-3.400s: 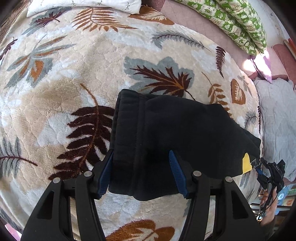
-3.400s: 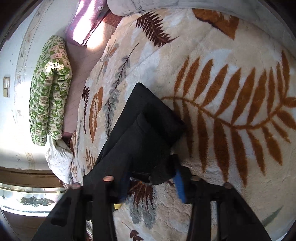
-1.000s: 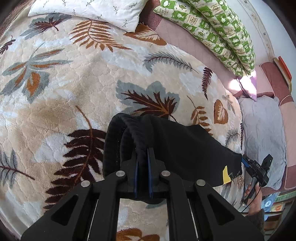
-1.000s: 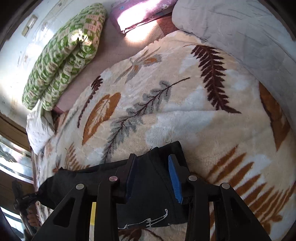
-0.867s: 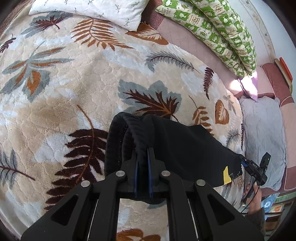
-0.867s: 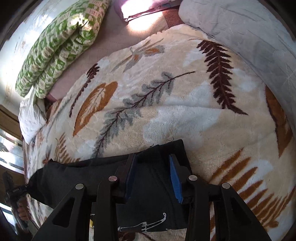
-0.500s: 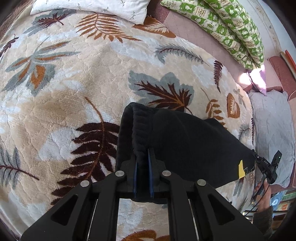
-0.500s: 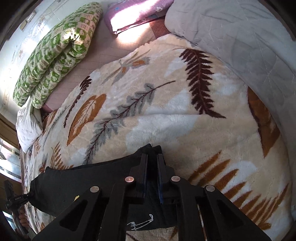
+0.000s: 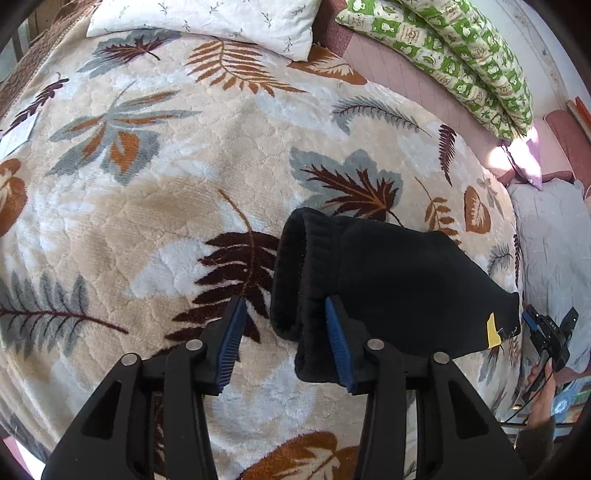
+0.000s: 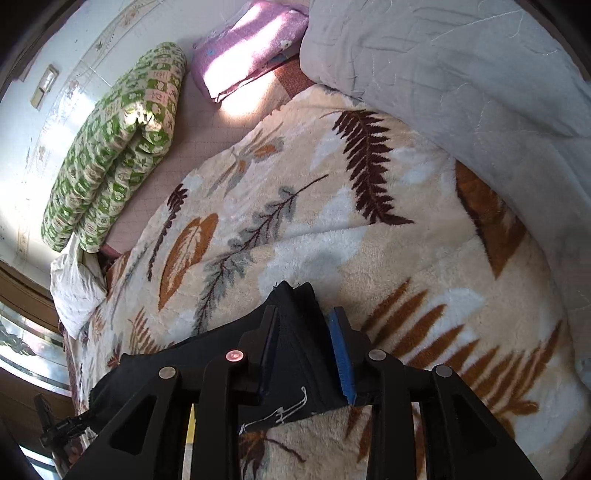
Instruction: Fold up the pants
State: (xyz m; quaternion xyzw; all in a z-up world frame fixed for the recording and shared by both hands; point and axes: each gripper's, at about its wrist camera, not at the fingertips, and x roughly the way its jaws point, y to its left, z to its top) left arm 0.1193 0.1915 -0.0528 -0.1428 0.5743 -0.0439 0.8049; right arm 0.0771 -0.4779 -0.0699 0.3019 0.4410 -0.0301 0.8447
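Where pants (image 9: 388, 280) lie: leaf-print blanket (image 9: 147, 206).

A bed covered by a cream leaf-print blanket (image 9: 155, 206) carries the folded black pants (image 9: 399, 280). A white pillow (image 9: 221, 18), a green quilt roll (image 9: 461, 55) and a grey quilt (image 10: 461, 74) lie along its edges.

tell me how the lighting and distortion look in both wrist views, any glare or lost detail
Left wrist view: strong fisheye bend, dark corners; the black pants lose fold detail, though the waistband ribbing shows. Right wrist view: sun glare blows out the pink pillow and part of the green quilt; the leaf blanket stays evenly lit and sharp.
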